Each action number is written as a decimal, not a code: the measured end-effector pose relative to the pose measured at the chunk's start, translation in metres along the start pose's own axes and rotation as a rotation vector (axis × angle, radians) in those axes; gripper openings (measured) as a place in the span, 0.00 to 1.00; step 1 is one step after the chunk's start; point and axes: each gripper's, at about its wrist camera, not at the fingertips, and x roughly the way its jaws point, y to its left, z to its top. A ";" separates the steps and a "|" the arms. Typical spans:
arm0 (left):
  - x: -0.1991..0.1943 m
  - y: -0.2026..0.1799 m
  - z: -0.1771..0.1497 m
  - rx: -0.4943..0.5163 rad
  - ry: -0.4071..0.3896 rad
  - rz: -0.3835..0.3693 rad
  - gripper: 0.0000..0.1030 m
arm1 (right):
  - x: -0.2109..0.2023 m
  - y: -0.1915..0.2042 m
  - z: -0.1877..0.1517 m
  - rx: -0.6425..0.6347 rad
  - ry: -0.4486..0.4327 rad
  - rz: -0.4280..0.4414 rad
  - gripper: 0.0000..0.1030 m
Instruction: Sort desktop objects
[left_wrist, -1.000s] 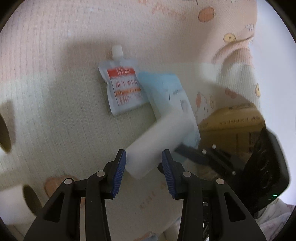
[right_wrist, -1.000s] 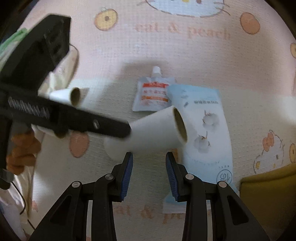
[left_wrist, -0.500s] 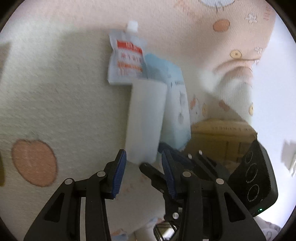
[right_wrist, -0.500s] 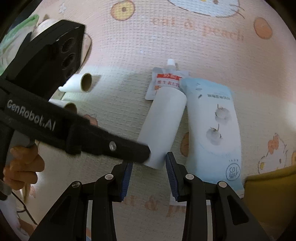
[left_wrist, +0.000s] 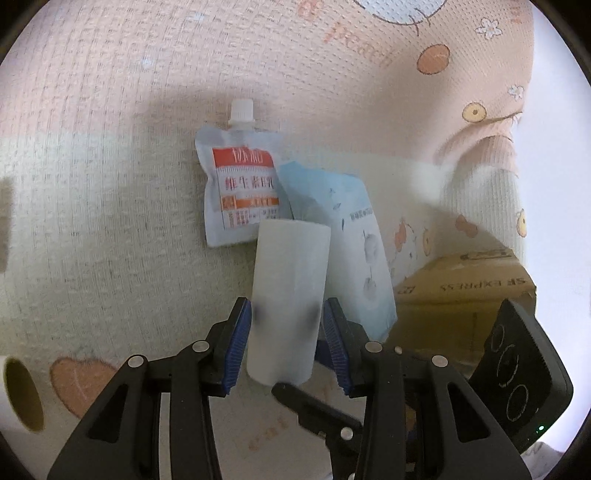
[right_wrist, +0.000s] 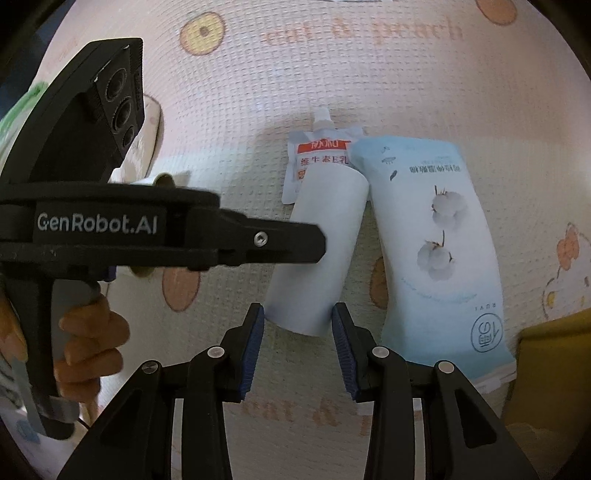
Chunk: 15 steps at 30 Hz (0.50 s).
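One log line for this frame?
left gripper: shut on paper roll | right gripper: empty, jaws just opening | paper roll beside blue pack

The left gripper (left_wrist: 287, 341) points steeply down, its blue pads (left_wrist: 236, 347) pressed on both sides of the white roll (left_wrist: 290, 291). The right gripper (right_wrist: 298, 347) also tilts downward, jaws apart and just widening, touching nothing. A hand (right_wrist: 86, 347) grasps the left gripper's handle

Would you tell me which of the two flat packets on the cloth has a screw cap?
The white pouch with the red-orange label; its cap points away. The pale blue cotton-print packet beside it has none.
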 end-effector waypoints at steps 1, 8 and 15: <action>0.001 0.000 0.002 0.005 0.000 0.011 0.43 | 0.000 -0.001 0.000 0.016 0.000 0.008 0.35; -0.001 0.008 -0.001 0.006 -0.004 -0.020 0.37 | 0.002 -0.006 0.002 0.079 0.008 0.044 0.36; -0.007 -0.002 -0.011 0.061 -0.009 -0.030 0.08 | 0.004 -0.011 0.000 0.104 0.006 0.045 0.39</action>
